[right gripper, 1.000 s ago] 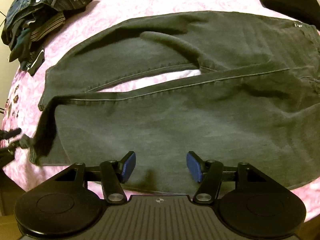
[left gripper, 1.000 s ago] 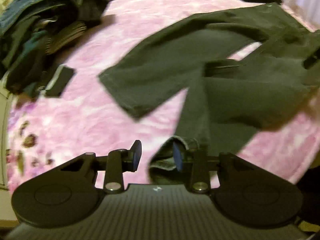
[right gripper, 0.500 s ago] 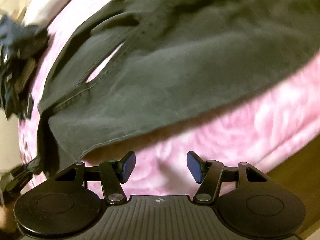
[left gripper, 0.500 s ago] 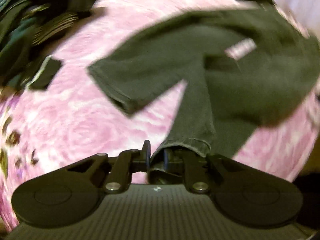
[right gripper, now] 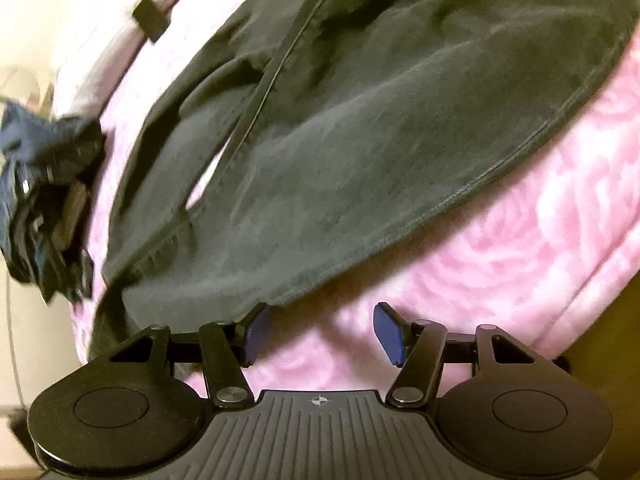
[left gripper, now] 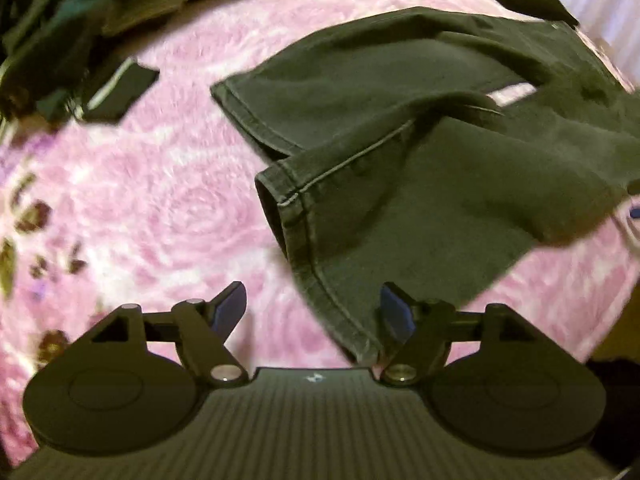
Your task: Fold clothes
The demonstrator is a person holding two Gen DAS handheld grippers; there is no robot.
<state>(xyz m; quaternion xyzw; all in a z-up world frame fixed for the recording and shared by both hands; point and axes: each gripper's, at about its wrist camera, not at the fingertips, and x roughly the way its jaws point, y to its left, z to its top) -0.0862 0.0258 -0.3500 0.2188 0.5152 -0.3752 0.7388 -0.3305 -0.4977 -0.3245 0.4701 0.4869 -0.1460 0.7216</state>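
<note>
Jaws on the left gripper (left gripper: 312, 312) have just opened over the hem of the dark trousers (left gripper: 420, 152) on the bed (left gripper: 160, 208); right gripper (right gripper: 318, 334) gapes empty at the bed's edge; best regrip squarely.

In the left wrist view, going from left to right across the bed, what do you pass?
Heap of dark clothes → small flat dark item with a pale edge → bare pink rose-patterned blanket → hems of the dark trousers → trouser legs running off to the right.
</note>
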